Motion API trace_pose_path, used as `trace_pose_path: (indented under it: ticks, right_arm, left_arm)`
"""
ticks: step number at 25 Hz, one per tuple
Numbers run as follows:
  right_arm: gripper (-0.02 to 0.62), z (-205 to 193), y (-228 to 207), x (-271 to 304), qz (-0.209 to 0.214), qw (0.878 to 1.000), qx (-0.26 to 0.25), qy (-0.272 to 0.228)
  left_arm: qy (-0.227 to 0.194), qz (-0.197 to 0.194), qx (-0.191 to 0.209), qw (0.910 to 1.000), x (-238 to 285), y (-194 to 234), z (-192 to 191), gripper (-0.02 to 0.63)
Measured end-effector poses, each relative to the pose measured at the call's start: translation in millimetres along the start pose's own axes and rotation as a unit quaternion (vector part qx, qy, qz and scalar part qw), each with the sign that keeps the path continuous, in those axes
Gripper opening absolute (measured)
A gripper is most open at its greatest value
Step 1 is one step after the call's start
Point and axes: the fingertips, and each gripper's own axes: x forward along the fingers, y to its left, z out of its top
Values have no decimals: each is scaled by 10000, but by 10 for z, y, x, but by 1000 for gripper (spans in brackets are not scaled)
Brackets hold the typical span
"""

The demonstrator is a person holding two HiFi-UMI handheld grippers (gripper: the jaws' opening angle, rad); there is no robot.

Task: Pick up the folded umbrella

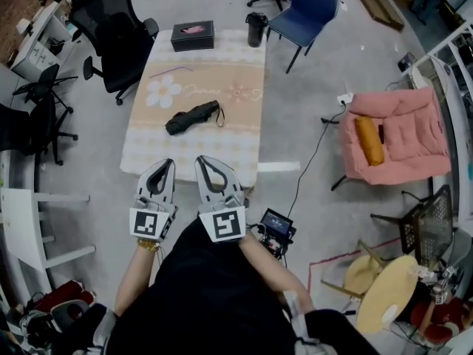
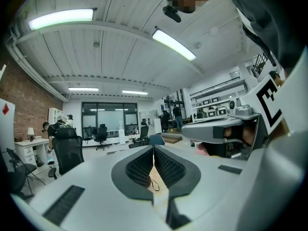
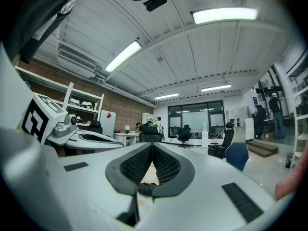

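Though beyond the left tool (image 1: 169,162) and right tool (image 1: 199,160) (both pressed together, empty), folded umbrella (image 1: 194,117) crosswise, strap end right.

The person wears a black top (image 1: 199,302), and ahead of it the left gripper (image 1: 169,163) and right gripper (image 1: 201,160) are pale grey with dark ribbed pads (image 2: 142,166) and black-and-white marker cubes (image 1: 222,225).

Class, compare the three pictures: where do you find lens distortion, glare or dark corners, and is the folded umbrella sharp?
Head view: soft even light, faint shadows, folded umbrella sharp on the table, mild bending at the edges. Left gripper view: heavy fisheye curving, ceiling lamp blown white, fingers' ribbed pads readable. Right gripper view: same curving, glaring strip light, black corners.
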Motion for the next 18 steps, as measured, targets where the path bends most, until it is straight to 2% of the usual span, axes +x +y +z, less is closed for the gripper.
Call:
trace_pose_path:
  ticks: [7, 18]
  right_arm:
    - [17, -83, -324, 81, -360, 9993, 66, 116]
    - [17, -30, -479, 669, -895, 9957, -155, 180]
  left_arm:
    - [63, -309, 24, 9995, 378, 80, -35, 18]
    - [63, -680, 59, 9976, 789, 747, -217, 18]
